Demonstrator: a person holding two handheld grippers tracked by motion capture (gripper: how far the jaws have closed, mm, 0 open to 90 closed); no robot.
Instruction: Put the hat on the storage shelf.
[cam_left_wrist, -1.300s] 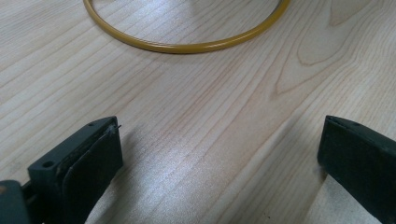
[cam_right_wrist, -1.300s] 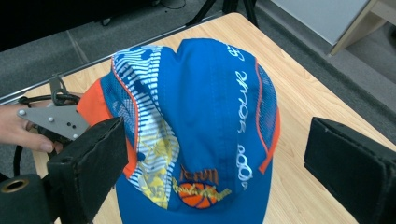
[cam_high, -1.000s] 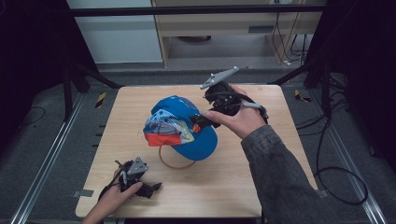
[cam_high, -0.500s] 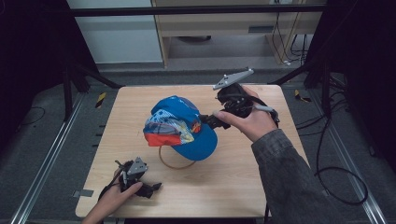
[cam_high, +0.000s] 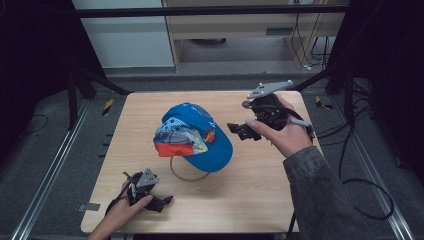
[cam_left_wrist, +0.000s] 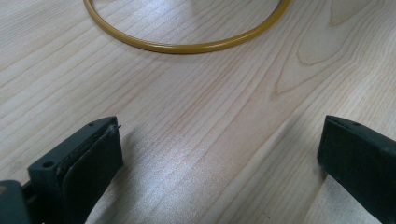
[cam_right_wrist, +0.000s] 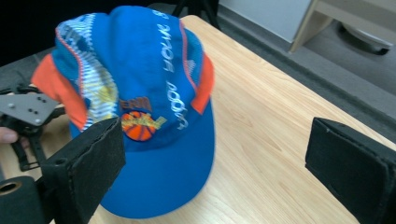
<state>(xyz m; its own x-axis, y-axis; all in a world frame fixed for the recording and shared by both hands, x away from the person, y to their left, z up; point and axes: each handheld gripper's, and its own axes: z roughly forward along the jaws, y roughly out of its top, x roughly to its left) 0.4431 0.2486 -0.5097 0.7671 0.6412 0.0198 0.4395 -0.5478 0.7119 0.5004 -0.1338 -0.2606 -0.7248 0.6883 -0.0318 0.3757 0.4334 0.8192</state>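
While your left hand (cam_high: 119, 212) rests at the near edge of the table (cam_high: 260, 195), the left gripper (cam_high: 159, 204) it holds lies low on the wood with its jaws spread wide and nothing between them. In the left gripper view those jaws frame bare wood grain, and just beyond them curves a yellow ring (cam_left_wrist: 187, 45), lying flat on the table. From the high view the ring (cam_high: 187, 175) sits partly tucked under the brim of the cap (cam_high: 197, 135). The cap is blue with orange and patterned panels and stands near the middle of the table, brim toward you. Farther back and to the right, your right hand (cam_high: 285, 135) holds the right gripper (cam_high: 240, 131) above the table, just beside the cap and apart from it. Its jaws stand wide and empty, aimed at the cap, which shows between them in the right gripper view.
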